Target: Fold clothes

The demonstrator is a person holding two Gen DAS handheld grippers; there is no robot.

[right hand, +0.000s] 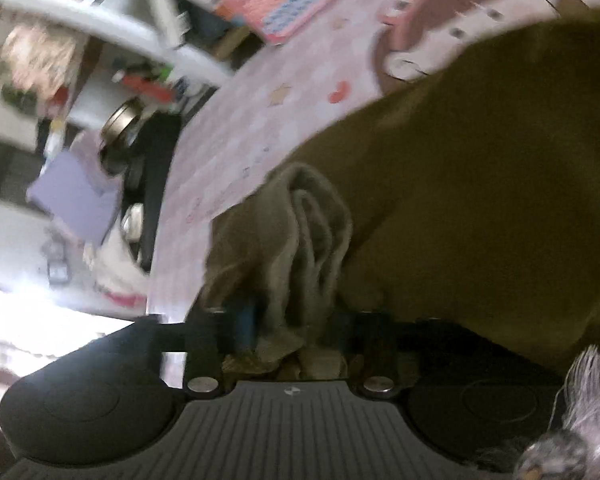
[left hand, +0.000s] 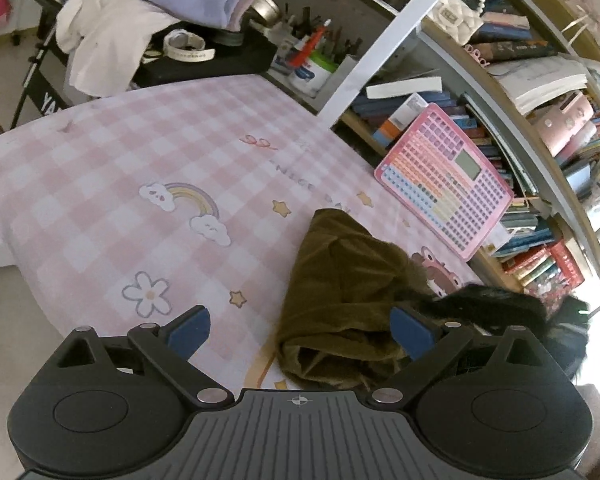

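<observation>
From the left wrist view we find the checked bed sheet [left hand: 112,168] bare from nine to twelve o'clock, with wide room to pass. At four o'clock the olive garment [left hand: 340,288] lies bunched, with black fur trim [left hand: 500,304] beside it. The pink keyboard toy [left hand: 444,180] leans at two o'clock against the bookshelf [left hand: 540,120]. At eleven o'clock a cluttered black stand [left hand: 204,64] closes off the sheet's far edge.

A pink keyboard toy [left hand: 444,184] leans against a crowded bookshelf [left hand: 540,120] beside the pink checked bed sheet [left hand: 140,160], with a pen pot [left hand: 316,68] beyond.
</observation>
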